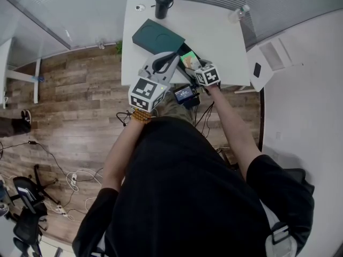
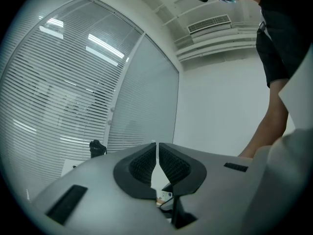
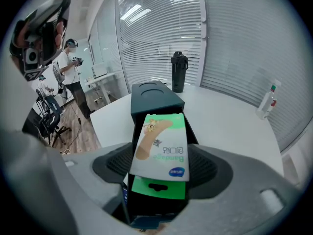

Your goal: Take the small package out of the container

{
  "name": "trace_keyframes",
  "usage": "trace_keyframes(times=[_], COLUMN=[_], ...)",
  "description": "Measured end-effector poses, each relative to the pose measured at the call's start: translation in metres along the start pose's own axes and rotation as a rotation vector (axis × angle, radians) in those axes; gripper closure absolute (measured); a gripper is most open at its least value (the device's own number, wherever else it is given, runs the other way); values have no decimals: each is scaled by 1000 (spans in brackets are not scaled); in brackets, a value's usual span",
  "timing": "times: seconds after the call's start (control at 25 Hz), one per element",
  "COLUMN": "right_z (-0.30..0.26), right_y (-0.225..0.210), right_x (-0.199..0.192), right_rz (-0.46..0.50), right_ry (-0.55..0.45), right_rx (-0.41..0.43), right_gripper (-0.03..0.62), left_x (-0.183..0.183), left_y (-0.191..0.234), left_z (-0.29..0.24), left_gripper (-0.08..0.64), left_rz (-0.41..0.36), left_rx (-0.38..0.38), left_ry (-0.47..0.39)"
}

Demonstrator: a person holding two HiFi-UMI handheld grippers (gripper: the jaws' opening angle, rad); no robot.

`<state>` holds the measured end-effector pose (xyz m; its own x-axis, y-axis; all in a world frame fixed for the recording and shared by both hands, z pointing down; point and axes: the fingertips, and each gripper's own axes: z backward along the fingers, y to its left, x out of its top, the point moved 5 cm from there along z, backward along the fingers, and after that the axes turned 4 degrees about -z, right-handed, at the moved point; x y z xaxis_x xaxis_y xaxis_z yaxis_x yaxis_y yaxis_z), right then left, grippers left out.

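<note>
A dark green container lies on the white table. The small package, a green and white bandage pack, stands between the jaws of my right gripper, which is shut on it. The container sits just behind the pack, and dark walls frame the pack's lower part. In the head view the package is at the container's near right corner, in front of my right gripper. My left gripper hovers over the container's near edge, tilted up; its jaws are shut on nothing.
A black bottle stands at the table's far edge, and a clear bottle at the far right. A small device with a screen hangs at the table's near edge. Cables lie on the wooden floor. A person stands far off.
</note>
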<state>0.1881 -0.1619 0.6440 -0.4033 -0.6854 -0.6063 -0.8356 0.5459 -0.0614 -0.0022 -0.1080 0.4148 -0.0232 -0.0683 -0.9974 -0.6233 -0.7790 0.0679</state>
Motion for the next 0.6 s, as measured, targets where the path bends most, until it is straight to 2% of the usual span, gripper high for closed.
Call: trace_keyframes(times=[0.6], right_z=[12], right_y=[-2], right_x=[16], right_rz=[-4], right_ry=[-69], right_rx=[-8], right_gripper=[250], left_x=[-3], left_y=[-5], left_z=[-5], left_gripper=[535], left_rz=[-6], left_rx=[-10], left_ry=[3])
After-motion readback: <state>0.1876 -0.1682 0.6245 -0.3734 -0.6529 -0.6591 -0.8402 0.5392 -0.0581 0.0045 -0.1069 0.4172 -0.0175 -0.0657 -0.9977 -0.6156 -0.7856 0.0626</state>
